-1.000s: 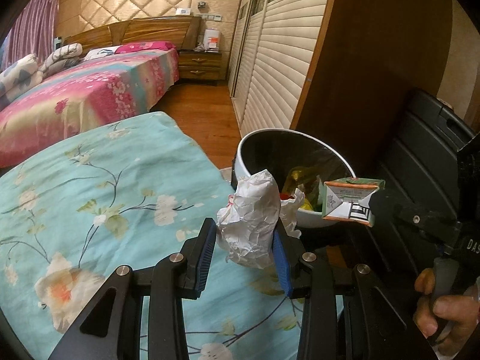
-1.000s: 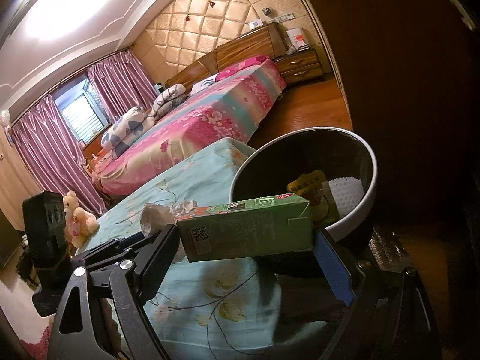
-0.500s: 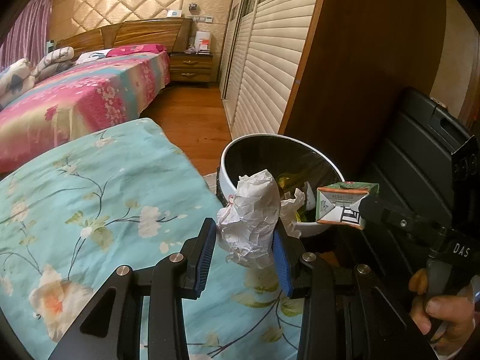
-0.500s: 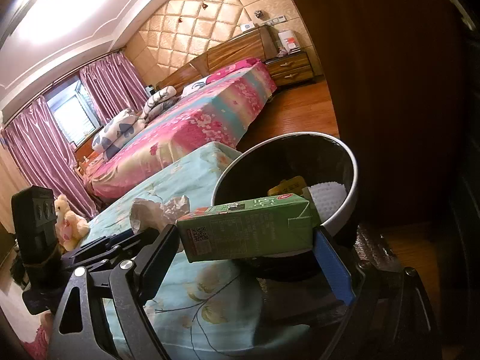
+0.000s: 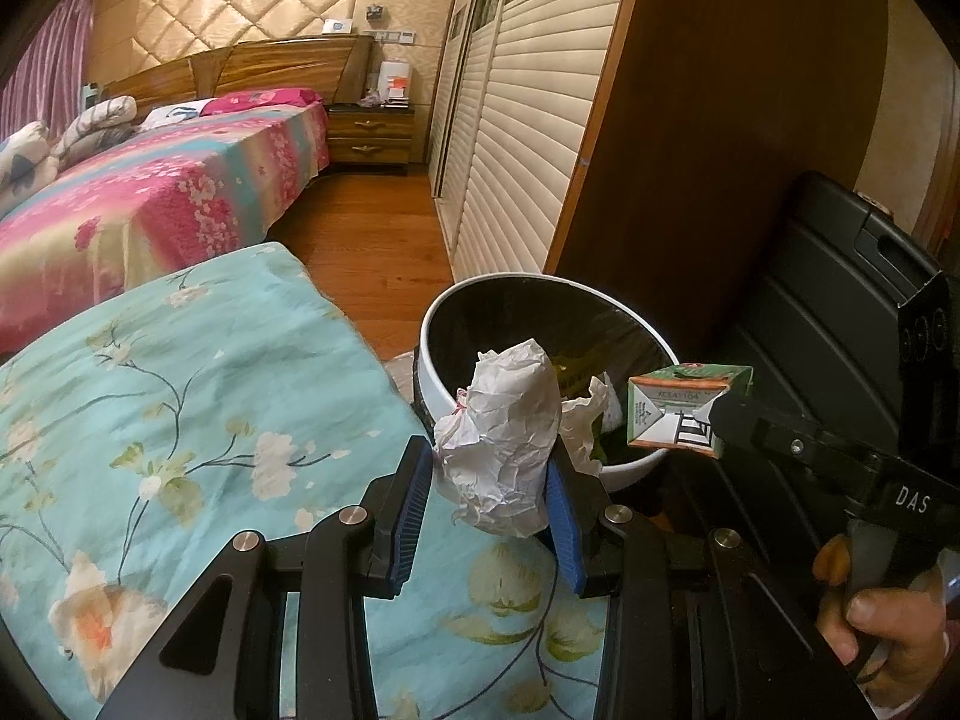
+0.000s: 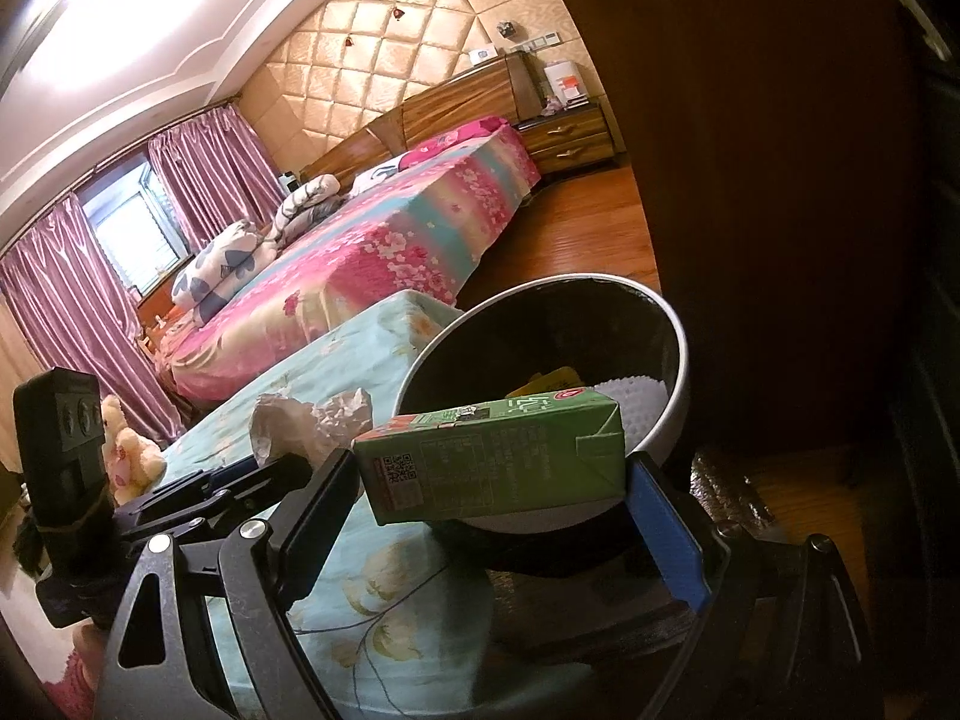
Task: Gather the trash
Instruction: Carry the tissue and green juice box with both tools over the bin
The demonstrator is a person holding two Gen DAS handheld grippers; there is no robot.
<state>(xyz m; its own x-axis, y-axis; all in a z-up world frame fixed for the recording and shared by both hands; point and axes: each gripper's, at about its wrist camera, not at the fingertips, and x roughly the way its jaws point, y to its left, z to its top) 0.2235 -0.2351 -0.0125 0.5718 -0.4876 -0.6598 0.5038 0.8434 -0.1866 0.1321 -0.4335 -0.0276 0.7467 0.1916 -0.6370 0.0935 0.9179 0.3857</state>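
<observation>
The left gripper [image 5: 489, 483] pinches a crumpled wad of white paper [image 5: 501, 438] between its blue pads, the wad standing up out of the jaws. From the left wrist camera, the paper sits in front of the near edge of a round white trash bin [image 5: 438, 387] with a dark liner, which lies at about one o'clock from the gripper. The bin already holds other trash, including more crumpled white paper [image 5: 585, 423] and something yellow-green.

The right gripper [image 6: 492, 468] clamps a green drink carton [image 6: 495, 459] lengthwise, its jaws spread wide across the carton's long side, a pad pressing on each end. In the right wrist camera the carton lies level and covers the near rim of the bin [image 6: 678, 384]. Seen from the left wrist camera, the same carton [image 5: 687, 411] hangs at the bin's three o'clock edge, and a hand [image 5: 882, 630] at the lower right grips the handle of the right gripper.

A light blue floral bedspread [image 5: 150, 408] fills the nine o'clock side of the left view and touches or nearly meets the bin. A second bed with a pink floral cover [image 5: 138, 204] stands at eleven o'clock on a wooden floor [image 5: 372, 240]. A dark suitcase [image 5: 840, 300] stands at two o'clock, beside a tall brown wardrobe [image 5: 720, 150]. In the right view the left gripper's paper [image 6: 312, 420] shows at nine o'clock.
</observation>
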